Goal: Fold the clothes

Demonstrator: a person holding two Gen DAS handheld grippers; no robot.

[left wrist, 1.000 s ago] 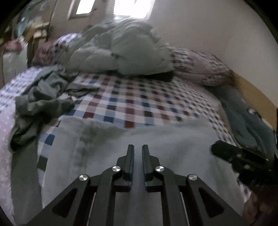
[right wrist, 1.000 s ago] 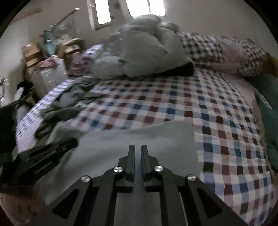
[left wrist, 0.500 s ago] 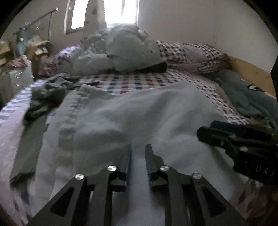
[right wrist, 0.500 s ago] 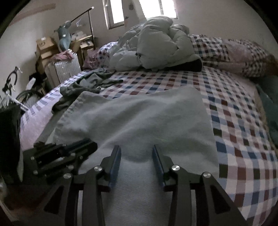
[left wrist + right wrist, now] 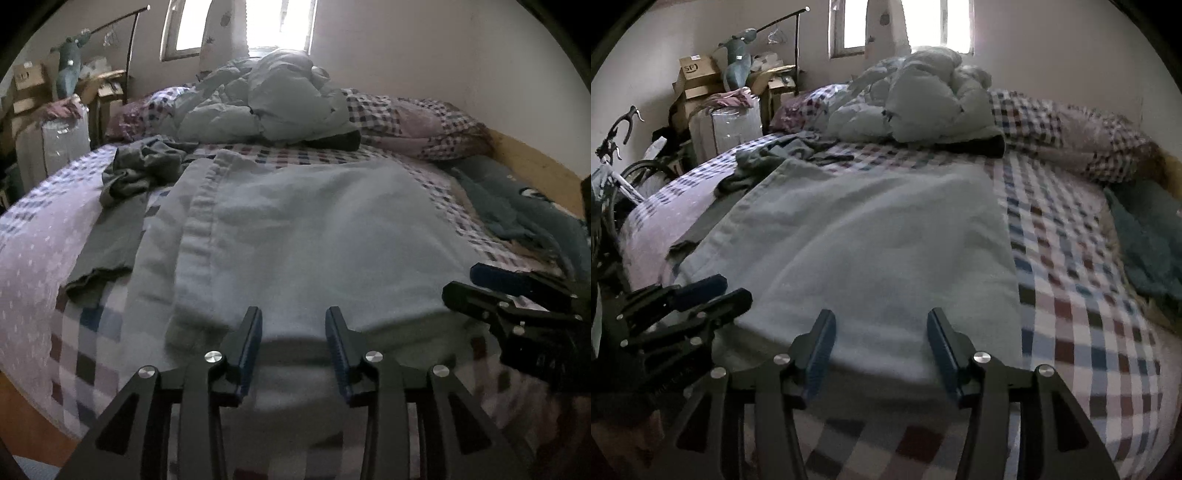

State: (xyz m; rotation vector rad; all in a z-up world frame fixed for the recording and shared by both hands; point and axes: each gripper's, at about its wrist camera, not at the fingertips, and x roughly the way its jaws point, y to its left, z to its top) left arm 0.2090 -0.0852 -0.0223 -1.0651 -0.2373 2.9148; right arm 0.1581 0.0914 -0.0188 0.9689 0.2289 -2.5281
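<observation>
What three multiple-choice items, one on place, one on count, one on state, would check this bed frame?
1. Where does the dark grey garment lie relative to the pale blue garment?
A. On top of it
B. Beside it on the left of the left wrist view
C. Under the duvet

2. How many claws appear in the right wrist view?
A. One
B. Two
C. None

3. How does the right claw stand?
A. Shut on the pale cloth
B. Open, nothing pinched
C. Shut on the checked sheet

Answers: 1 B, the grey one sits crumpled at the pale one's left edge; 2 B, the left claw shows at the left edge; 3 B, its jaws have just been opening and the cloth lies flat, unpinched.
</observation>
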